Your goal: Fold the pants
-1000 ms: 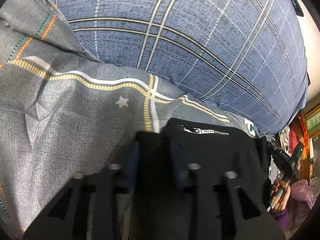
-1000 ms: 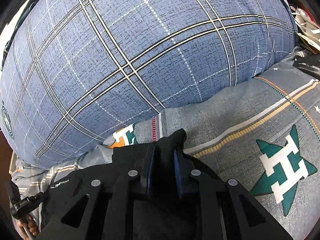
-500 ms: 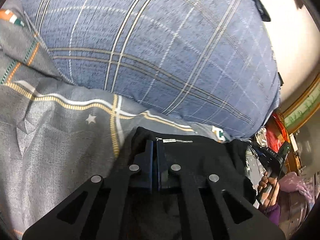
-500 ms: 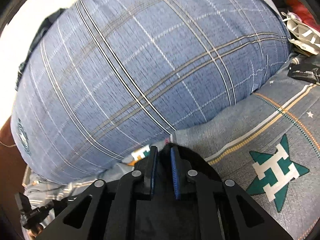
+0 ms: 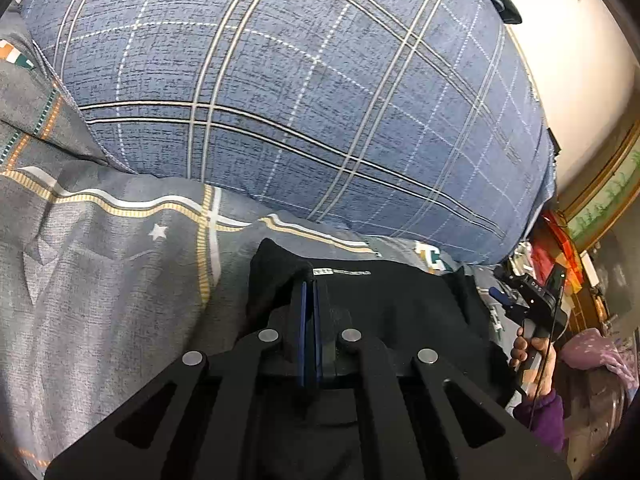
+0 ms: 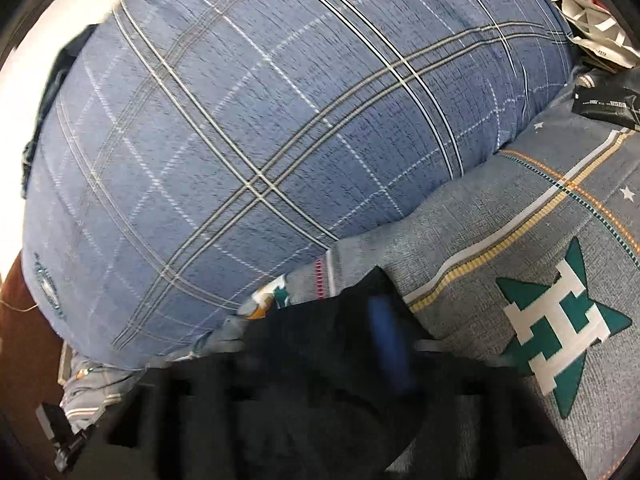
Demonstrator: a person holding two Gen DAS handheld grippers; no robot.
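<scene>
Black pants [image 5: 392, 300] lie on the grey patterned bedsheet [image 5: 100, 280], right at the foot of the big blue plaid pillow [image 5: 300, 100].

Left gripper [image 5: 310, 300]: blue-padded fingers [image 5: 303, 320] pressed together, pinching a raised fold at the pants' left edge. White label strip [image 5: 340, 271] on the fabric sits just beside the fingertips. Cloth bunches up around the pinch; the rest of the garment spreads flat toward the right.

Right gripper [image 6: 384, 328]: right wrist view is motion-blurred. One blue pad is readable, with black fabric wrapped over and around it. Can't tell whether the fingers are spread or clamped. The pants' corner peaks just above the pad, touching the sheet near the pillow's lower edge.

Same gripper seen from the left wrist view: black handle unit [image 5: 532, 300] held in the person's hand [image 5: 532, 356], purple sleeve, at the far right end of the pants. Finger state not visible from there either.

Surroundings:
- Sheet has a green star with a white H [image 6: 560, 320], beside the pants on the right.
- Yellow/white stripe lines cross the sheet on both sides.
- Black packet with white print [image 6: 604, 104] lies on the bed by the pillow's right end, well apart from the pants.
- Cream wall [image 5: 580, 60] behind the pillow.
</scene>
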